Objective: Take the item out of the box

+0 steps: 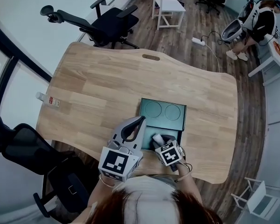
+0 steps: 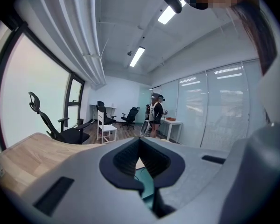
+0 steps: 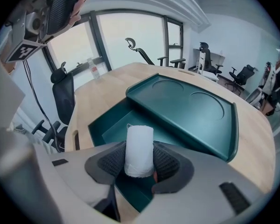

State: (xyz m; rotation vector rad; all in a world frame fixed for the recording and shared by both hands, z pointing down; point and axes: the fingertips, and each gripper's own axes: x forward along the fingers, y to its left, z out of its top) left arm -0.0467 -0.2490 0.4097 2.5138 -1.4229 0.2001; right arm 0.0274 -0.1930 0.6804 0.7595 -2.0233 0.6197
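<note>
White roll (image 3: 139, 153) clamped in our right gripper (image 3: 139, 146); we should lift straight, clearing the box (image 3: 107, 127); left gripper (image 2: 140, 141) jaws together.

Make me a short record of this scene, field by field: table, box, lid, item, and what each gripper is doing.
table: light wood, bears the box
box: dark green, open
lid: off the opening, at the box's far side, two round recesses
item: white roll, upright, over the open box
right gripper: shut on the white roll
left gripper: jaws together, empty, beside the box
</note>
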